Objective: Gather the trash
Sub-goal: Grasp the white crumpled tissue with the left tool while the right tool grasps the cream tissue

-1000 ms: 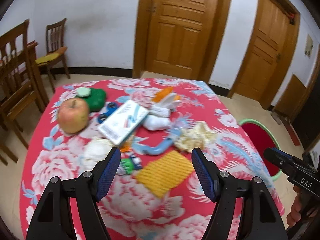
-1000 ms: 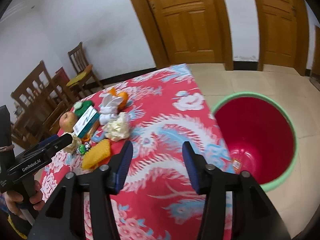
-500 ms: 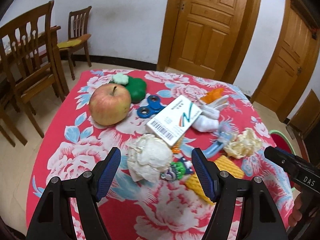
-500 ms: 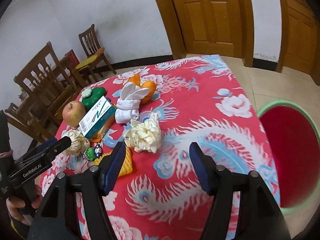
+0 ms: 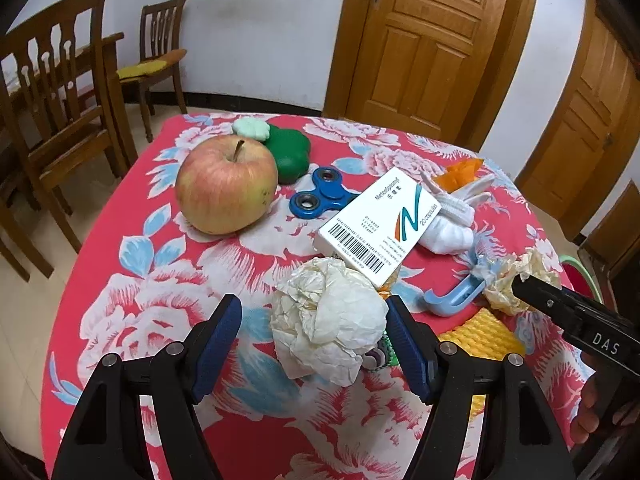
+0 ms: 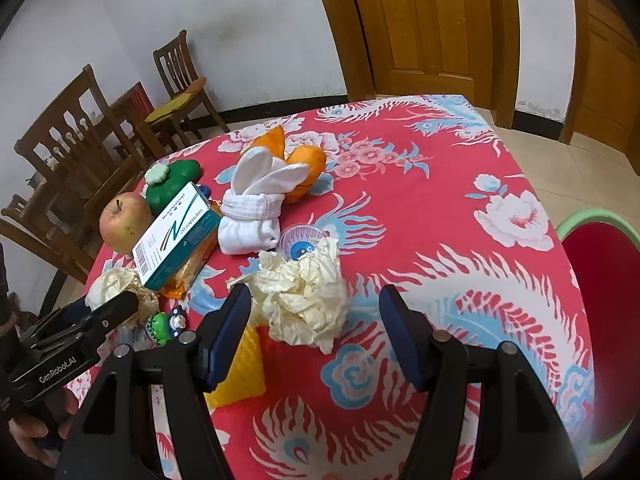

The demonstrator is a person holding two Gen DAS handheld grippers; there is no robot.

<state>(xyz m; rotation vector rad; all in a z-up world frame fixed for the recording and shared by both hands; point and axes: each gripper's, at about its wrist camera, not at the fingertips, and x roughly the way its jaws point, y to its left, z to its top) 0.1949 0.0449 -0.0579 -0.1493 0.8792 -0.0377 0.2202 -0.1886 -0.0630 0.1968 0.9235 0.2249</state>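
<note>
left claw: jaws wide, holding nothing, straddling white paper wad, poised to pinch. right claw: jaws just widened, nothing gripped, cream paper wad between tips, untouched. 2 wads = trash, each claw lined on 1. farther on worktop: box, apple, non-trash. red bin beside worktop edge, placed for drop.
</note>
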